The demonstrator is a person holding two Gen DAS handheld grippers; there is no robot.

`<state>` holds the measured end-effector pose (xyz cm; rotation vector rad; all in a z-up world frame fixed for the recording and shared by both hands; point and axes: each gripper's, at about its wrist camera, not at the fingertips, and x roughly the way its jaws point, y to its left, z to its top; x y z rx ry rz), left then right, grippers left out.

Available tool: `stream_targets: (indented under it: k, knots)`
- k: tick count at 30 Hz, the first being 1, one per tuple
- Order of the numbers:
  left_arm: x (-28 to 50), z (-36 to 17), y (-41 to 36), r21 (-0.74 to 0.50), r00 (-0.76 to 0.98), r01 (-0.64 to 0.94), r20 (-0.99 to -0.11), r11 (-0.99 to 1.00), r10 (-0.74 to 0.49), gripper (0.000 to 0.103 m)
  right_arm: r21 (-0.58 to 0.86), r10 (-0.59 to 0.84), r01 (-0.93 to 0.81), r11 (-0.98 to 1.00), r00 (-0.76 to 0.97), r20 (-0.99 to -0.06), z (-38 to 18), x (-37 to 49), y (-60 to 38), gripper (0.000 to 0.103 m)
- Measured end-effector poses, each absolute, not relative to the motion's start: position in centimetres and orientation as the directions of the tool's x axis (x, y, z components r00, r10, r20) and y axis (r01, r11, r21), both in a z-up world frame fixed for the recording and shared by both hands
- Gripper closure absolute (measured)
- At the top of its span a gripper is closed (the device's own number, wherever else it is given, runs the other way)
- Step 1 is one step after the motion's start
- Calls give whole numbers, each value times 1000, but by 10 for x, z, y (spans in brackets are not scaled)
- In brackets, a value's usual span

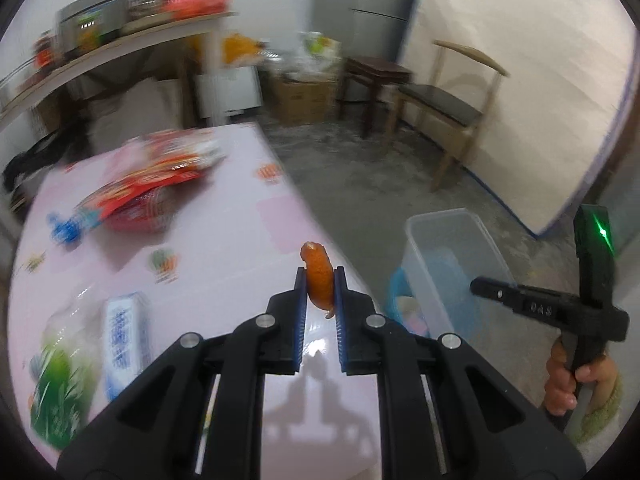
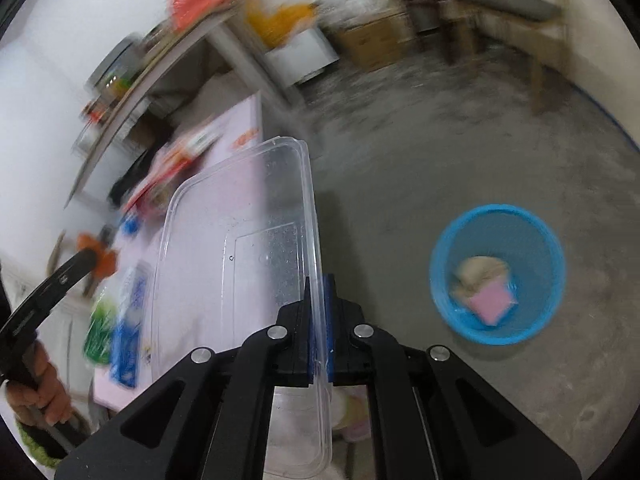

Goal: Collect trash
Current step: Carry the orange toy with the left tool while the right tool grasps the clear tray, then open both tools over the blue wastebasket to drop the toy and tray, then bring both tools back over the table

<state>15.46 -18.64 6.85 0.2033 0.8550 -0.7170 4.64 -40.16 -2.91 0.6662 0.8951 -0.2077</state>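
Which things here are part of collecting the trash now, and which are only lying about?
Part of the job:
- orange peel, pinched in left gripper
- clear plastic box, held by its rim in right gripper
- blue basket on the floor

Lying about:
- snack bags on the table
- chair
- cardboard box

Two grippers: left gripper, right gripper. One orange peel scrap. One clear plastic container. One blue bin, two items inside (beige, pink). One pink table; packets on it blurred, roughly four. One chair. One cardboard box.
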Motion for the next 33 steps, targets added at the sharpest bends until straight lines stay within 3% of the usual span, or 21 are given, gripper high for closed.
stream_targets:
  k: [6, 13, 14, 15, 16, 17, 18, 19, 24, 33]
  knots:
    - [157, 46, -290, -185, 216, 785, -813, 591, -541, 92, 410, -30, 659, 630, 549, -835, -69, -8, -484, 99]
    - [158, -33, -411, -270, -33, 823, -901, 499, -433, 91, 361, -33, 788, 498, 434, -901, -144, -18, -540, 97]
    - [158, -40, -420, -273, -43, 825, -903, 495, -427, 87, 358, -37, 797, 486, 428, -903, -151, -15, -547, 96]
    - [159, -50, -433, -277, -59, 827, -908, 489, -416, 74, 356, -44, 807, 472, 424, -904, -164, -11, -557, 93]
    - [161, -58, -444, -274, -64, 827, -913, 491, -402, 63, 357, -45, 810, 465, 424, -904, -172, -9, -563, 79]
    - [163, -67, -452, -258, -52, 826, -920, 501, -388, 45, 353, -46, 817, 456, 418, -907, -186, -5, -571, 66]
    - [165, -74, -456, -235, -29, 824, -926, 516, -376, 41, 343, -49, 829, 442, 405, -913, -199, -4, -576, 44]
    - [168, -80, -459, -213, -7, 818, -933, 535, -360, 41, 327, -58, 851, 412, 382, -922, -216, -4, -583, 42]
    - [174, -88, -451, -277, -50, 769, -924, 576, -378, 41, 325, -45, 887, 327, 358, -933, -252, -26, -588, 42]
    - [170, -53, -408, -191, 54, 807, -918, 558, -393, 37, 339, -87, 873, 351, 391, -916, -223, -59, -565, 40]
